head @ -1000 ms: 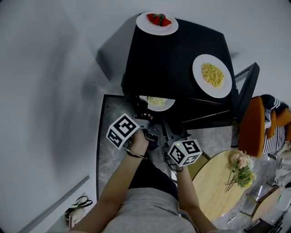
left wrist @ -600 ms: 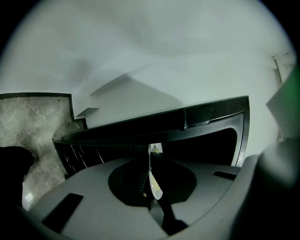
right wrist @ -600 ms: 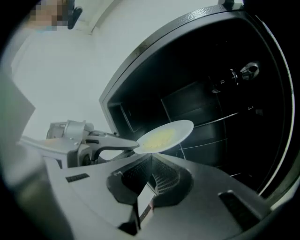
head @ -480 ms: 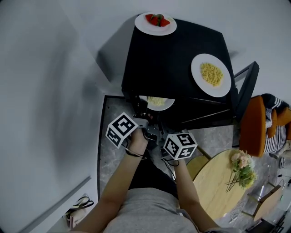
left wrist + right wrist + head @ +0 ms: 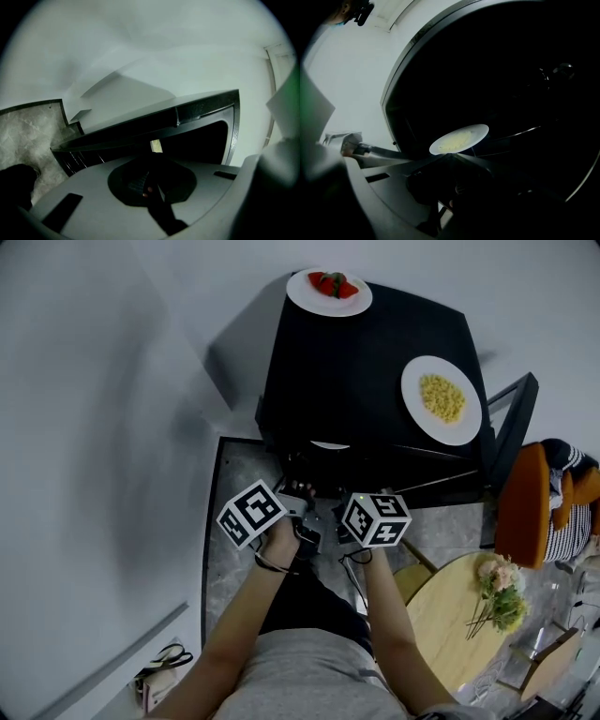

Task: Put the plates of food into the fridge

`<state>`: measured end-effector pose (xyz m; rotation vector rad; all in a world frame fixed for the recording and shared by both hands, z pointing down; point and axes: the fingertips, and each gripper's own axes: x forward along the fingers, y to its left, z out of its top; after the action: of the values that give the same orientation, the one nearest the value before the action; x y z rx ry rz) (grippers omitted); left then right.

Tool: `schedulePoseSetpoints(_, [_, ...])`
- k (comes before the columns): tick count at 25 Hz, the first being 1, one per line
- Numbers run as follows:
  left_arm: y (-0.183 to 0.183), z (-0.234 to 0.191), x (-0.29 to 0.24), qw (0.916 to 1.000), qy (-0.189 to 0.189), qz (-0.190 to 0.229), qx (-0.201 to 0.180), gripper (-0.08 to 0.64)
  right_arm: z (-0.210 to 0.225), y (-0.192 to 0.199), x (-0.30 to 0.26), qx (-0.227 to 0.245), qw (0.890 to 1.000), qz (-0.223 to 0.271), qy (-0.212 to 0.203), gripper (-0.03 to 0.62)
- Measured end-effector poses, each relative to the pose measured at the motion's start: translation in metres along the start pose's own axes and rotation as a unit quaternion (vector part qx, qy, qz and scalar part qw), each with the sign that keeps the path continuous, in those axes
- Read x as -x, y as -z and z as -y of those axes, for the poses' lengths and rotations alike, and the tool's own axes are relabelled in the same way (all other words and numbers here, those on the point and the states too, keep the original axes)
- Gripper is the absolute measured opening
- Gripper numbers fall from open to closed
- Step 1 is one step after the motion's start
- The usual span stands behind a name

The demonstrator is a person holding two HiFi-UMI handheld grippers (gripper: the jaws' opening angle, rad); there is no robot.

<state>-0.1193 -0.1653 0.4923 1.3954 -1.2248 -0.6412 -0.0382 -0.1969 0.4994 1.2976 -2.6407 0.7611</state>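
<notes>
Since a second ago both hands have pushed forward, and the plate of pale yellow food has gone deeper into the black fridge. From the head view only a thin sliver of its white rim now shows under the front edge of the fridge top, where a good part of it showed before.

The right tongs are clamped on the near rim of that plate, the two jaws meeting in a point right at its edge. The plate sits roughly level in the dark of the cabinet, by a wire shelf; whether it rests on the wires or is still carried just above them I cannot tell.

The left tongs have their jaws drawn together, and I can make out nothing held between them. They hang just outside the fridge, at the left of its opening, pointing at the dark front edge with the white wall behind.

Two more plates stand on the fridge top, well apart from each other. The plate of strawberries is at the far back corner, and the plate of yellow kernels is near the right front. The fridge door stands swung open on the right side.

The person stands on a grey marbled floor, close up to the fridge. To the right is a round wooden desk with a bunch of flowers lying on it.
</notes>
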Motion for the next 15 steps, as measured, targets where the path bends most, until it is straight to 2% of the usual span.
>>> schedulePoseSetpoints(2, [0.005, 0.000, 0.007, 0.9982, 0.007, -0.015, -0.058, 0.021, 0.002, -0.006, -0.007, 0.009, 1.000, 0.003, 0.004, 0.014])
schedulePoseSetpoints(4, [0.009, 0.000, 0.014, 0.9914, 0.008, -0.025, -0.128, 0.021, 0.005, -0.012, -0.015, 0.021, 1.000, 0.007, 0.008, 0.014])
schedulePoseSetpoints(6, [0.011, 0.002, 0.022, 0.9812, 0.009, -0.026, -0.191, 0.021, 0.008, -0.016, -0.022, 0.032, 0.999, 0.009, 0.014, 0.014])
schedulePoseSetpoints(9, [0.012, 0.011, 0.032, 0.9602, 0.018, -0.021, -0.278, 0.020, 0.013, -0.017, -0.030, 0.033, 0.999, 0.008, 0.022, 0.014])
schedulePoseSetpoints(12, [0.010, 0.019, 0.038, 0.9419, 0.020, -0.013, -0.335, 0.020, 0.015, -0.016, -0.033, 0.025, 0.999, 0.012, 0.029, 0.014])
schedulePoseSetpoints(15, [0.007, 0.027, 0.042, 0.9302, 0.022, -0.003, -0.366, 0.020, 0.005, -0.016, -0.025, 0.026, 0.999, 0.022, 0.022, 0.014])
